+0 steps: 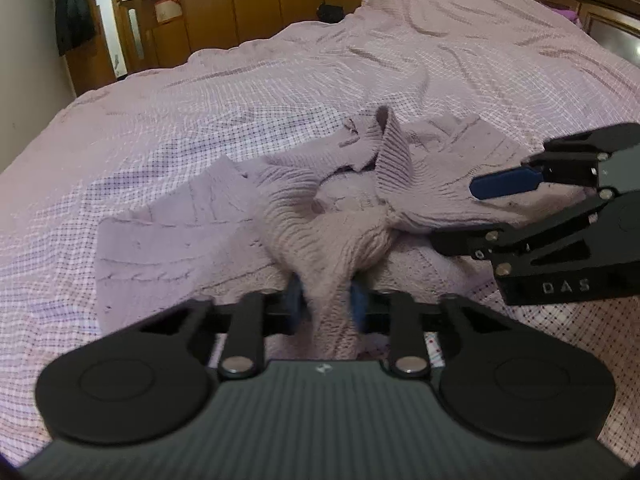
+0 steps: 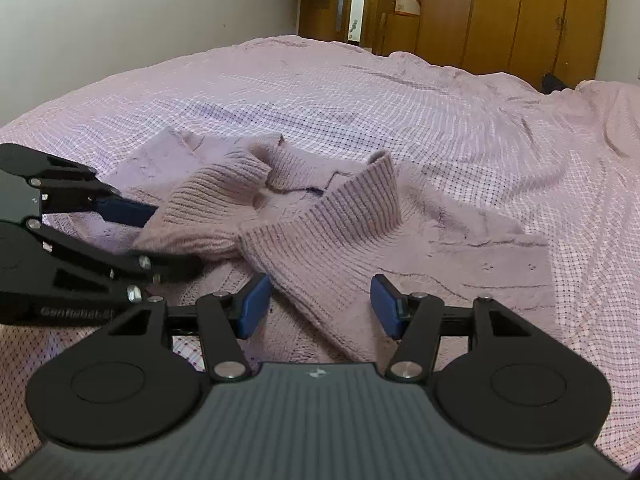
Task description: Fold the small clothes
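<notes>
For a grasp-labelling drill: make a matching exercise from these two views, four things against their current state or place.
Column one:
1. left gripper
2. right gripper
3. sweater
4. wardrobe

Column two:
A. open, ribbed knit lying between its fingers
B. stands against the far wall beyond the bed
C. crumpled on the checked bedspread
D. shut on a bunch of knit fabric

Pairs: 1-D, 2-A, 3-C, 4-B

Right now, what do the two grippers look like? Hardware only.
Left gripper and right gripper: matte black linkage arms, silver pivot screws, blue finger pads, ribbed dark grey body, two round black discs, small white logo. White lettering on the sides. No cables visible.
</notes>
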Demonstrator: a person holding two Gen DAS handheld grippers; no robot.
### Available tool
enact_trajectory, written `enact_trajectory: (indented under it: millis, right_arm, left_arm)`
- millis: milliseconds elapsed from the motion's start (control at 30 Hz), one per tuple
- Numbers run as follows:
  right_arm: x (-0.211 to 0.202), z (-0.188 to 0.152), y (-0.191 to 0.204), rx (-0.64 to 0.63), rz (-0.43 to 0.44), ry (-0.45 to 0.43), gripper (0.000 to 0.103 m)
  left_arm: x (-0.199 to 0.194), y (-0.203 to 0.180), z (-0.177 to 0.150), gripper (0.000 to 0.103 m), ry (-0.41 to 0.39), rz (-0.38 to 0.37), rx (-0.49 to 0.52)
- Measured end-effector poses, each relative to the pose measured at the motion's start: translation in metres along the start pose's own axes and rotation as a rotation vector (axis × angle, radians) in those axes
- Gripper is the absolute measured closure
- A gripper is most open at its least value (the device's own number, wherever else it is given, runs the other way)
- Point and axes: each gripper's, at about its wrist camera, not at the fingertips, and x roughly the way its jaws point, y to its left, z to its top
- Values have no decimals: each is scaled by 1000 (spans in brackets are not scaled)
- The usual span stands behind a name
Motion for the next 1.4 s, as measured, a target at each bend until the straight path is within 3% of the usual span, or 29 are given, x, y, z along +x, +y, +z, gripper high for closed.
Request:
enact_trajectory:
  millis: [133, 200, 233, 267, 467, 733, 967, 1200, 1333, 1400]
  right_arm:
    - [5, -3, 2, -2, -11, -9, 42]
    - [10, -5, 0, 19, -19, -13, 69]
    - [10, -4, -3, 45, -18, -16, 89]
    - [9, -3, -7, 68, -21, -19, 94]
    - [-13, 19, -34, 138, -99, -125, 96]
    - [-18, 45, -77, 85, -252, -196, 96]
    - [28, 37, -118, 87, -358, -126, 96]
    - [78, 20, -154, 149, -344, -4, 96]
    - [83, 19, -168, 221, -335, -3, 94]
    - [78, 20, -174, 265, -340, -16, 89]
  left_arm:
    - [-1, 11, 2, 89, -11, -12, -56]
    - [-4, 17, 7, 90, -25, 2, -71]
    - [-7, 21, 9, 90, -38, 15, -74]
    - [-10, 25, 13, 90, -48, 28, -80]
    - [-24, 55, 33, 91, -106, 60, -134]
    - [-13, 103, 57, 91, -118, 113, -161]
    - [28, 155, 53, 91, -51, 105, -296]
    - [50, 183, 37, 87, 15, 156, -329]
    - [44, 189, 36, 74, 15, 182, -327]
    - [38, 190, 36, 67, 16, 210, -324]
